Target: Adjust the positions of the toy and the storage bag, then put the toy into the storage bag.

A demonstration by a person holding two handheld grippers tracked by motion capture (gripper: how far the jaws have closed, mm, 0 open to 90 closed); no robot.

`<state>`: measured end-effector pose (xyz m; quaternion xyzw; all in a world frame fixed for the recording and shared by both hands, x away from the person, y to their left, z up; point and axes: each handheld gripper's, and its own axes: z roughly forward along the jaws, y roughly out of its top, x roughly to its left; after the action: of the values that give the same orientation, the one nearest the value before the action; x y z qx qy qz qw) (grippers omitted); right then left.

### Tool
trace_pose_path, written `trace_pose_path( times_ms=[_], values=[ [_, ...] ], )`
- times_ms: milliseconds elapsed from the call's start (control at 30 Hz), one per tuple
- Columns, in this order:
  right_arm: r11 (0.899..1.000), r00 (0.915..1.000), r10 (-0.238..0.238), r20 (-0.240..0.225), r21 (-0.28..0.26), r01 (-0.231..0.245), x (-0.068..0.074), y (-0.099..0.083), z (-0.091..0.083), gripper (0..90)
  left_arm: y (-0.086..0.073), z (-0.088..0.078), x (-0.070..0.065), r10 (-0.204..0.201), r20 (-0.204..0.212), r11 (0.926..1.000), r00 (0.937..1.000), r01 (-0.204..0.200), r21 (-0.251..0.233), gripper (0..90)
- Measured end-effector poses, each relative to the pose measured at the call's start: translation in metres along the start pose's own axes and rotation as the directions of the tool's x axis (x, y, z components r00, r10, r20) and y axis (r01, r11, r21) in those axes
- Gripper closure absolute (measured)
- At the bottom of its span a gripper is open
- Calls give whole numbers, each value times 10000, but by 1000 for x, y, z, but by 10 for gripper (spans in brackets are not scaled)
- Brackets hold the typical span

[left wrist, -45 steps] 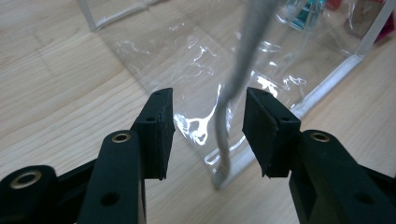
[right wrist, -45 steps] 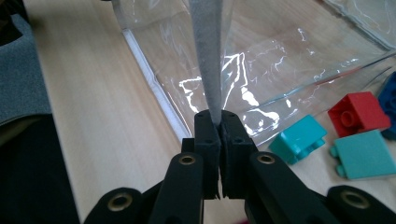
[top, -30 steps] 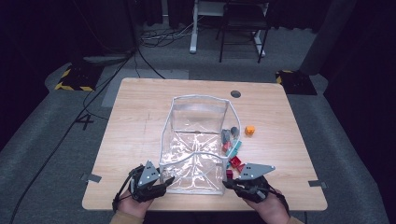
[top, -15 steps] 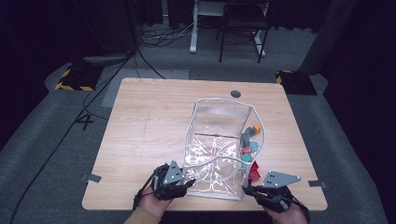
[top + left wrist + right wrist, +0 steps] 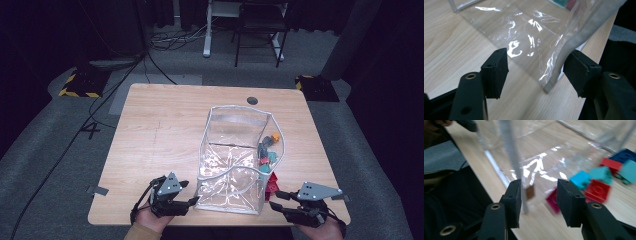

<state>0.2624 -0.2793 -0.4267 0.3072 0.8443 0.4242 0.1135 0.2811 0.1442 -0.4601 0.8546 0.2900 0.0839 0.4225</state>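
Observation:
A clear plastic bag (image 5: 235, 150) with white trim stands open on the wooden table (image 5: 160, 130). Several small bricks (image 5: 270, 156) in orange, teal, blue and red lie along its right side; I cannot tell whether they are inside it. My left gripper (image 5: 189, 193) is open at the bag's near left corner. In the left gripper view that corner seam (image 5: 552, 80) stands between the open jaws of the left gripper (image 5: 536, 72). My right gripper (image 5: 276, 199) is open just off the near right corner. In its view the right gripper (image 5: 539, 200) is open around the bag's upright seam (image 5: 510, 155), with a red brick (image 5: 597, 191) and a cyan brick (image 5: 580, 180) beyond.
A dark round cable hole (image 5: 252, 100) sits at the table's far edge. Grey tape (image 5: 98, 190) marks the near left table edge. A chair (image 5: 260, 30) and cables (image 5: 165, 40) stand on the floor beyond the table. The table's left half is bare wood.
The bag has slid to the right and now stands taller and more open. Both grippers moved right with it, and the bricks now lie against its right wall.

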Motion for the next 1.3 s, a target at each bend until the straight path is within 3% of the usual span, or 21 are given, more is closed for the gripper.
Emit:
trace_pose_path(
  times_ms=[267, 367, 700, 867, 967, 1033, 1100, 1200, 1300],
  values=[
    [9981, 9951, 542, 827, -330, -516, -26, 0, -18, 529, -10, -13, 7, 367, 186, 9989, 9992, -372, 271, 337],
    [9971, 9919, 707, 1054, -366, -672, -34, 1, -22, 527, -11, -19, 9, 731, -102, 9969, 9973, -728, 316, 323],
    [9918, 9813, 1182, 1519, -661, -1093, -59, 10, -31, 509, -18, -23, 35, 57, -856, 9997, 9963, -37, 233, 298],
    [9882, 9769, 1418, 1596, -806, -1303, -81, 23, -26, 496, -24, -24, 48, -176, -1569, 9987, 9875, 249, 448, 295],
    [9869, 9747, 1519, 1637, -793, -1404, -95, 29, -18, 490, -33, -23, 57, -525, -1877, 9974, 9808, 607, 383, 295],
    [9866, 9704, 1576, 1828, -708, -1469, -109, 35, -8, 488, -41, -21, 63, -677, -2232, 9953, 9724, 812, 519, 295],
    [9873, 9691, 1543, 1925, -684, -1436, -113, 37, -5, 487, -43, -20, 64, -730, -2282, 9946, 9709, 880, 559, 294],
    [9869, 9659, 1562, 2064, -715, -1443, -126, 43, 2, 482, -52, -17, 66, -868, -2642, 9894, 9606, 1142, 900, 293],
    [9876, 9657, 1533, 2095, -667, -1423, -138, 49, 5, 480, -56, -16, 65, -865, -2701, 9885, 9589, 1163, 963, 290]
  ],
)
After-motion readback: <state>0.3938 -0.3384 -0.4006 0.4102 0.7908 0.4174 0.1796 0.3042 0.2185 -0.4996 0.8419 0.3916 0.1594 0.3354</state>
